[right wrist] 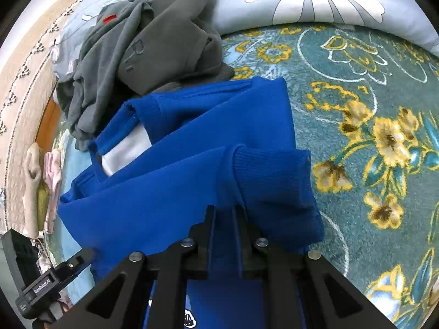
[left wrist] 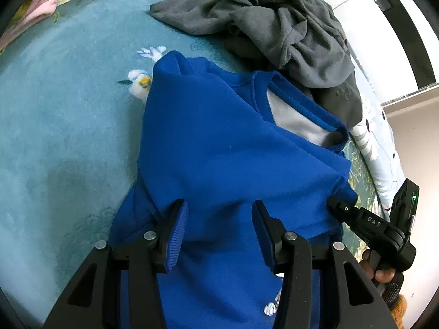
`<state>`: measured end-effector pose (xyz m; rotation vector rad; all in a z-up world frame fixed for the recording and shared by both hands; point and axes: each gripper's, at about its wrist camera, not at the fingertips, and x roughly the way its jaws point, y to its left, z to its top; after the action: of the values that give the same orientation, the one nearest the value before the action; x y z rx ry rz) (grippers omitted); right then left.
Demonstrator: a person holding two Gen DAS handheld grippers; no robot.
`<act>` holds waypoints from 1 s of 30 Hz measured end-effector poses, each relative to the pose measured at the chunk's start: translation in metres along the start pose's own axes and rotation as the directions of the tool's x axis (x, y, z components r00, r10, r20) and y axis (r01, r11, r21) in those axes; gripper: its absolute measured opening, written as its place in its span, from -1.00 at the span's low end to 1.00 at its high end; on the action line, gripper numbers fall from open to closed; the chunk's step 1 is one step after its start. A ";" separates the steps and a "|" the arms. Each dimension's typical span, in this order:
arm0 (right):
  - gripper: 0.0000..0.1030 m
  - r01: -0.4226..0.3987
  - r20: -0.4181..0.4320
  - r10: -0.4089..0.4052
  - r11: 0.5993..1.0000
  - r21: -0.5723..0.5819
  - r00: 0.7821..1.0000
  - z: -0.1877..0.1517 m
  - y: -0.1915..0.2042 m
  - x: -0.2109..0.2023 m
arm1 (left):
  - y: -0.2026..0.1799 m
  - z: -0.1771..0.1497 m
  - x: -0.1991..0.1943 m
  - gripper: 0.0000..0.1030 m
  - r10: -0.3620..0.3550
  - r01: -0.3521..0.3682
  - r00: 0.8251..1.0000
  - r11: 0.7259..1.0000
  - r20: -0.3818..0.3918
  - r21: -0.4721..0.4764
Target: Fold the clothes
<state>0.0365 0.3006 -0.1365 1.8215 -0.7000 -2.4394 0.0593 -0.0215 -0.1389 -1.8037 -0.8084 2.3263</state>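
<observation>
A blue sweatshirt [left wrist: 214, 137] lies partly folded on a teal flowered blanket [left wrist: 68, 123], its collar and white lining toward the far right. My left gripper [left wrist: 219, 233] is open, its blue-padded fingers spread wide just over the sweatshirt's body. From the right, my right gripper [left wrist: 338, 205] pinches the sweatshirt's edge. In the right wrist view, the right gripper [right wrist: 223, 220] is shut on a fold of the blue sweatshirt [right wrist: 178, 192] just beside the ribbed cuff [right wrist: 271, 172]. The left gripper [right wrist: 82, 257] shows at the lower left by the fabric edge.
A crumpled grey garment [left wrist: 288, 27] [right wrist: 142, 46] lies heaped just beyond the sweatshirt's collar. A pale blue duvet with white flowers [right wrist: 315, 0] borders the blanket [right wrist: 370, 96] at the far side. A hand [left wrist: 381, 274] holds the right gripper. Bare blanket stretches to the left.
</observation>
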 end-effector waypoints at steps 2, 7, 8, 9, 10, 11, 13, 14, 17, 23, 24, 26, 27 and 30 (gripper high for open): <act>-0.72 0.005 0.002 -0.005 1.000 -0.004 1.000 -0.003 0.001 -0.004 | 0.006 -0.006 -0.015 -0.04 -0.040 0.040 0.999 0.999 0.017 -0.014; -0.66 0.009 0.004 -0.009 1.000 0.014 1.000 -0.020 -0.006 -0.020 | 0.047 -0.031 -0.047 -0.04 -0.042 0.046 0.998 0.995 0.044 -0.086; -0.62 0.010 0.003 -0.010 1.000 0.030 1.000 -0.027 -0.012 -0.026 | 0.056 -0.036 -0.049 -0.04 -0.032 0.037 0.999 0.993 0.039 -0.113; -0.61 0.012 0.001 -0.012 0.999 0.045 1.000 -0.032 -0.015 -0.030 | 0.065 -0.041 -0.050 -0.04 -0.030 0.034 0.999 0.989 0.031 -0.143; -0.60 0.015 -0.001 -0.015 0.998 0.059 1.000 -0.036 -0.017 -0.034 | 0.073 -0.046 -0.051 -0.04 -0.028 0.031 0.999 0.986 0.020 -0.166; -0.60 0.017 -0.004 -0.017 0.997 0.072 1.000 -0.040 -0.020 -0.037 | 0.080 -0.053 -0.053 -0.04 -0.021 0.022 1.000 0.983 0.008 -0.181; -0.58 0.021 -0.011 -0.020 0.995 0.097 1.000 -0.050 -0.027 -0.044 | 0.089 -0.062 -0.054 -0.04 -0.017 0.012 1.000 0.977 -0.022 -0.213; -0.54 0.028 -0.014 -0.026 0.994 0.110 1.000 -0.056 -0.032 -0.049 | 0.090 -0.065 -0.054 -0.04 -0.022 0.015 0.999 0.975 -0.031 -0.224; -0.34 0.053 -0.017 -0.051 0.989 0.136 0.999 -0.074 -0.047 -0.065 | 0.086 -0.069 -0.056 -0.02 0.000 -0.010 0.999 0.980 -0.050 -0.198; -0.16 0.098 -0.051 -0.092 0.984 0.150 0.994 -0.111 -0.067 -0.085 | 0.078 -0.085 -0.049 -0.01 0.035 -0.061 0.986 0.986 -0.163 -0.154; -0.16 0.106 -0.060 -0.098 0.982 0.154 0.993 -0.116 -0.069 -0.085 | 0.077 -0.087 -0.052 -0.01 0.031 -0.057 0.986 0.986 -0.165 -0.154; -0.16 0.112 -0.073 -0.101 0.980 0.163 0.992 -0.123 -0.071 -0.084 | 0.077 -0.090 -0.059 -0.01 0.021 -0.046 0.988 0.987 -0.155 -0.156; -0.16 0.115 -0.079 -0.102 0.979 0.168 0.992 -0.126 -0.072 -0.084 | 0.077 -0.091 -0.063 -0.01 0.011 -0.035 0.989 0.987 -0.147 -0.159; -0.16 0.117 -0.093 -0.102 0.977 0.176 0.990 -0.131 -0.071 -0.082 | 0.077 -0.093 -0.069 -0.01 0.000 -0.022 0.991 0.987 -0.137 -0.158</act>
<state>0.2002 0.3431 -0.1164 2.0674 -0.8627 -2.4194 0.1847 -0.0805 -0.1288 -2.0091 -0.9908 2.1710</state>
